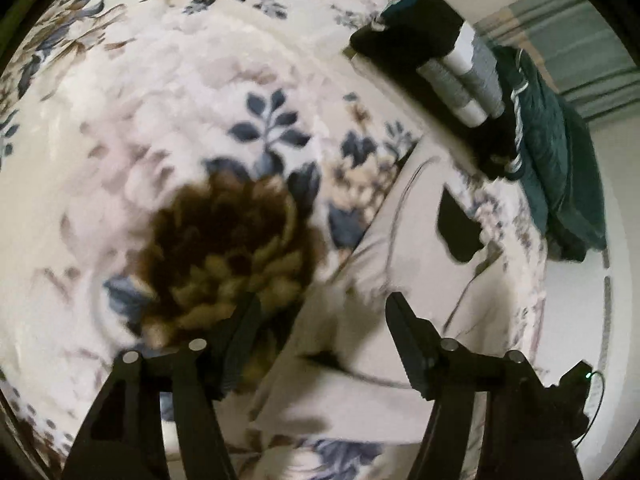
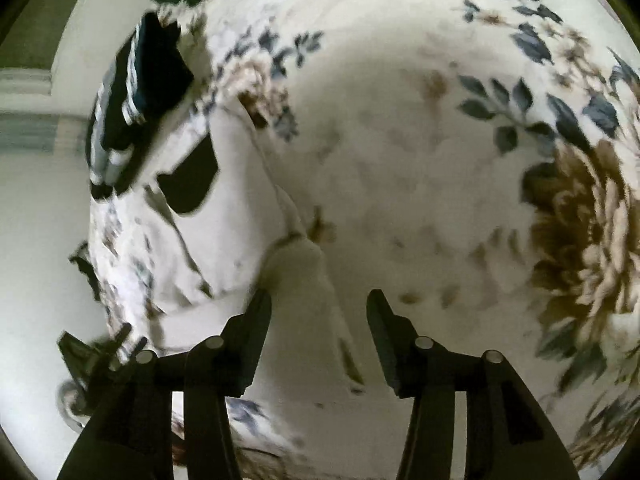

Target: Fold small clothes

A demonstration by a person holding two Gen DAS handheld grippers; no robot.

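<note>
A small cream garment with a black patch (image 1: pixel 400 264) lies flat on the floral blanket (image 1: pixel 168 112). My left gripper (image 1: pixel 322 304) is open and empty, its fingers just above the garment's near part. In the right wrist view the same garment (image 2: pixel 224 236) lies left of centre with its black patch (image 2: pixel 190 184). My right gripper (image 2: pixel 318 300) is open and empty over the garment's right edge. Both views are motion-blurred.
A stack of folded dark and grey striped clothes (image 1: pixel 452 60) sits at the blanket's far right edge, with a dark teal garment (image 1: pixel 560 168) beside it. The stack also shows in the right wrist view (image 2: pixel 136 92). A dark brown flower print (image 1: pixel 224 248) marks the blanket. The other gripper's tip (image 1: pixel 576 380) shows low right.
</note>
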